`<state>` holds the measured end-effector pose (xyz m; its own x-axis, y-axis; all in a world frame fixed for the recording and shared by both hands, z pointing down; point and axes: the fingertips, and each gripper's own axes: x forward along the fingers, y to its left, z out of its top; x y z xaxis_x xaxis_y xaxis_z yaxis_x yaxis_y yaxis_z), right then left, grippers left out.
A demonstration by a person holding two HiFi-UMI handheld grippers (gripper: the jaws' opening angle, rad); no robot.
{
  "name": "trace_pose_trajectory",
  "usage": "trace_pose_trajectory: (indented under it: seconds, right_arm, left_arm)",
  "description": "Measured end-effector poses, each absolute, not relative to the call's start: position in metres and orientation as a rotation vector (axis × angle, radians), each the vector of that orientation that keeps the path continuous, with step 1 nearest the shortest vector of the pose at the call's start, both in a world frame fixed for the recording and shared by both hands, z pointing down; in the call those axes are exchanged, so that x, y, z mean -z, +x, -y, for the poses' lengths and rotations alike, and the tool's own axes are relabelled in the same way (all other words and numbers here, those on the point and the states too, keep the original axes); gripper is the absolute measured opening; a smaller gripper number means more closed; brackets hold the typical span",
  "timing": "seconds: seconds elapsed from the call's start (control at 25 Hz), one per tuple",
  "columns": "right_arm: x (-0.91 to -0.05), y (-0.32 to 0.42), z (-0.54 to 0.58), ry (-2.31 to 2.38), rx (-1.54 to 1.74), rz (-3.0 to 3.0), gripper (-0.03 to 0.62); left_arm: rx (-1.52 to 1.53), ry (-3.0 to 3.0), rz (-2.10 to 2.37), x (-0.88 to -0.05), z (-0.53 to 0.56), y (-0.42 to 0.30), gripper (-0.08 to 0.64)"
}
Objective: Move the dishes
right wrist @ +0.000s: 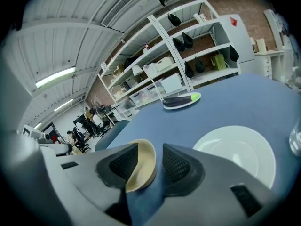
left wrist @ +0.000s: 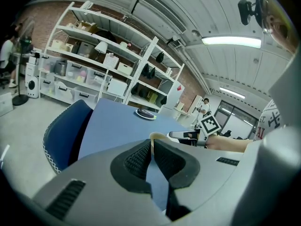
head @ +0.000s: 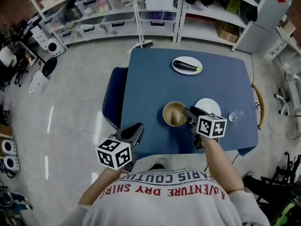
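Observation:
A tan bowl stands near the front of the blue table. My right gripper is open and straddles the bowl's right rim: one jaw lies against the bowl wall, the other stands a little off it. An empty white plate lies just right of the bowl. At the far side, another white plate holds an eggplant. My left gripper hovers off the table's front left corner, shut and empty.
A clear glass stands at the right, beside the empty plate. A blue chair is pushed against the table's left edge. Shelving with boxes lines the far wall.

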<state>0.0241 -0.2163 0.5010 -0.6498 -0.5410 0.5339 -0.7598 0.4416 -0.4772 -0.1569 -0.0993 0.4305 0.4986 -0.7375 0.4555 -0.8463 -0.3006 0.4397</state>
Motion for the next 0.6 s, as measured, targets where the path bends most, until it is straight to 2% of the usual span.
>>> trace_pose_trajectory:
  seconds: [0.28, 0.4, 0.6]
  right_arm:
    - [-0.431, 0.051, 0.186, 1.095, -0.669, 2.613, 0.148]
    - [-0.398, 0.064, 0.158, 1.052, -0.567, 2.718, 0.082]
    - [-0.361, 0.079, 0.103, 0.941, -0.486, 2.861, 0.032]
  left_arm:
    - [-0.215, 2.125, 1.301, -0.415, 0.082, -0.12, 0.041]
    - [-0.198, 2.148, 1.298, -0.404, 0.071, -0.099, 0.041]
    - [-0.175, 2.203, 1.283, -0.383, 0.05, -0.065, 0.041]
